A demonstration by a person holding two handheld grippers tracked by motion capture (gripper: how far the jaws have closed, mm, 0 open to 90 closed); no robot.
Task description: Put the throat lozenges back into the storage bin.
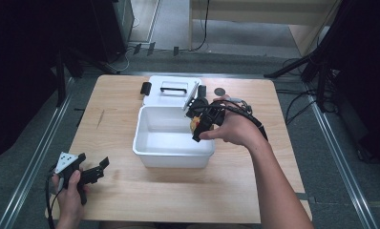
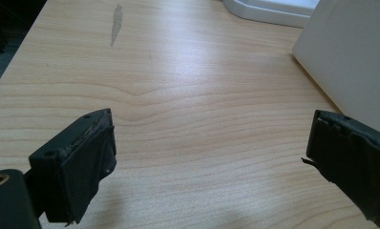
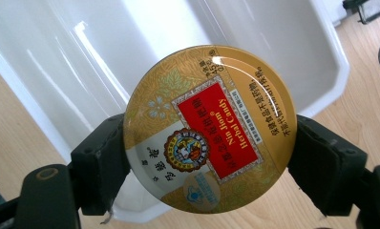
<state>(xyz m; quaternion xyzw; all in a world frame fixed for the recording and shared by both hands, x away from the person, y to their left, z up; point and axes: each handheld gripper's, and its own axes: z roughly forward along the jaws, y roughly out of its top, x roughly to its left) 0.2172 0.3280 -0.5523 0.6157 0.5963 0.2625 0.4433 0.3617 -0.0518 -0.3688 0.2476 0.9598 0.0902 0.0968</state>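
Note:
A round gold candy tin [image 3: 209,129] with a red label is clamped edge to edge in my right gripper [image 3: 209,160], which is shut on it. In the high view this gripper [image 1: 198,132] holds the tin [image 1: 194,125] over the right side of an open white plastic box [image 1: 171,153], just above its rim. The box interior [image 3: 131,57] looks bare. My left gripper [image 1: 93,163] rests near the table's front left, well apart from the box. Its jaws are open with only bare wood between them [image 2: 212,152].
The box's white lid [image 1: 171,90] with a black handle lies flat behind the box. A small dark round object [image 1: 219,91] sits on the wooden table [image 1: 131,191] at the back right. Black stands and cables flank the table on the floor.

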